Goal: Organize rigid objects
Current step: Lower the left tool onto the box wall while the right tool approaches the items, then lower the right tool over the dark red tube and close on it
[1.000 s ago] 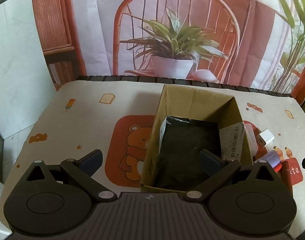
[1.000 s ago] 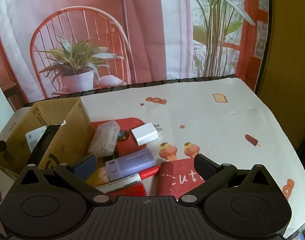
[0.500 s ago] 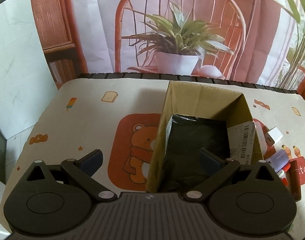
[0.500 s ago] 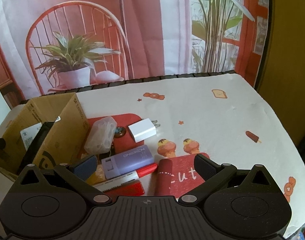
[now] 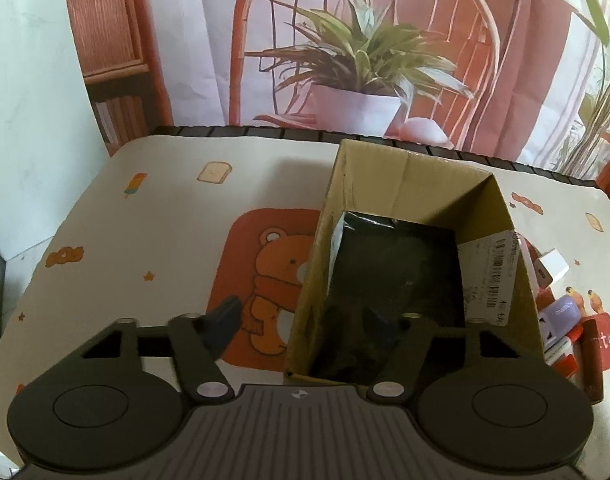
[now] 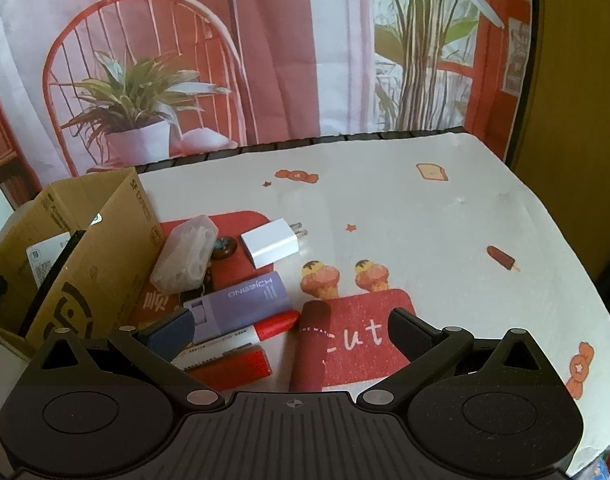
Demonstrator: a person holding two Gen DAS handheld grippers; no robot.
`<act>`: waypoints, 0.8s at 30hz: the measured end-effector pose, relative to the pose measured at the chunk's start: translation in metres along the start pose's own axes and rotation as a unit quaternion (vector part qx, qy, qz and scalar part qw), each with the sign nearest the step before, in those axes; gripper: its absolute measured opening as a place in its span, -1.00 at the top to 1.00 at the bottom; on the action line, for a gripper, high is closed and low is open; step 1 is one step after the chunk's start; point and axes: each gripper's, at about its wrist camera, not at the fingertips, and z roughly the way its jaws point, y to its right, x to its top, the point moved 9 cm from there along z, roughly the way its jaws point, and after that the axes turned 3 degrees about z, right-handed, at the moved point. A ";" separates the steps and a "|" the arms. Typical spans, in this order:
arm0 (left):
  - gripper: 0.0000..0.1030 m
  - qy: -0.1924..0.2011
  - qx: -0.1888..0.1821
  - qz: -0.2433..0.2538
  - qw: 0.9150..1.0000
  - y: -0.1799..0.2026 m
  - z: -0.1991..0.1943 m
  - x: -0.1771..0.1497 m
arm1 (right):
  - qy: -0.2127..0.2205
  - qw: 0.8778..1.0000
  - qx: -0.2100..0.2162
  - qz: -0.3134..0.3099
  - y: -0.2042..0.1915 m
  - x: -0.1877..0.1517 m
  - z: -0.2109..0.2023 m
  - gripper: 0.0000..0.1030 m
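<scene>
Left gripper [image 5: 303,318] jaws apart straddling the cardboard box [image 5: 409,184] wall; I'd clamp it steady while the right gripper [image 6: 297,330], jaws apart, grabs the purple case [image 6: 241,300] beside the box.

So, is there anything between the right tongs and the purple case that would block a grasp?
Nothing visible blocks it. The open right tongs hang just in front of the purple case. The red-capped marker lies against the case's near side, and the clear plastic case sits behind it, beside the cardboard box.

Open right tongs [image 6: 291,326] over purple case [image 6: 241,300], cardboard box [image 6: 101,264] left
</scene>
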 end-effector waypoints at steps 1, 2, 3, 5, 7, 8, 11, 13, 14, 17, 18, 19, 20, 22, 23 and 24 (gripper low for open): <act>-0.02 0.000 0.004 0.000 1.000 0.000 0.000 0.000 | -0.001 1.000 0.000 -0.001 0.000 0.000 0.001 -0.99; 0.03 0.000 0.005 -0.001 1.000 0.000 0.001 -0.001 | -0.002 1.000 0.000 -0.002 0.000 -0.001 0.001 -0.99; 0.10 -0.002 0.003 -0.003 1.000 0.000 0.002 -0.002 | -0.003 1.000 0.001 -0.003 0.000 -0.001 0.001 -0.99; 0.20 -0.003 -0.003 -0.007 1.000 0.001 0.003 -0.003 | -0.004 1.000 0.001 -0.003 0.000 -0.002 0.001 -0.99; 0.33 -0.006 -0.005 -0.008 1.000 0.000 0.004 -0.004 | -0.004 1.000 0.001 -0.003 0.000 -0.002 0.001 -0.99; 0.34 -0.006 -0.005 -0.009 1.000 0.000 0.005 -0.004 | -0.004 1.000 0.002 -0.003 0.000 -0.002 0.001 -0.99; 0.41 -0.004 -0.005 -0.012 1.000 -0.002 0.005 -0.003 | -0.005 1.000 0.003 -0.003 -0.001 -0.003 0.002 -0.99; 0.51 -0.004 -0.004 -0.013 1.000 -0.003 0.005 -0.004 | -0.007 1.000 0.003 -0.004 -0.001 -0.004 0.003 -0.99; 0.55 -0.005 -0.005 -0.014 1.000 -0.003 0.005 -0.005 | -0.008 1.000 0.003 -0.004 -0.001 -0.004 0.003 -0.99; 0.64 -0.005 -0.013 -0.012 1.000 -0.001 0.004 -0.007 | -0.011 1.000 0.001 -0.002 0.000 -0.006 0.004 -0.99; 0.64 -0.004 -0.013 -0.009 1.000 0.000 0.003 -0.008 | -0.012 1.000 0.000 -0.002 0.000 -0.006 0.004 -0.99; 0.64 -0.003 -0.013 -0.008 1.000 0.001 0.002 -0.008 | -0.013 1.000 0.000 -0.001 0.001 -0.006 0.005 -0.99; 0.64 -0.003 -0.015 -0.008 1.000 0.001 0.001 -0.009 | -0.014 1.000 -0.001 -0.001 0.001 -0.007 0.005 -0.99; 0.64 -0.001 -0.018 -0.008 1.000 0.002 0.000 -0.011 | -0.016 1.000 -0.002 -0.002 0.002 -0.009 0.006 -0.99; 0.64 0.000 -0.019 -0.006 1.000 0.002 -0.001 -0.011 | -0.018 1.000 -0.002 -0.003 0.002 -0.010 0.006 -0.99; 0.64 0.001 -0.019 -0.004 1.000 0.003 -0.002 -0.012 | -0.019 1.000 -0.003 -0.003 0.003 -0.011 0.007 -0.99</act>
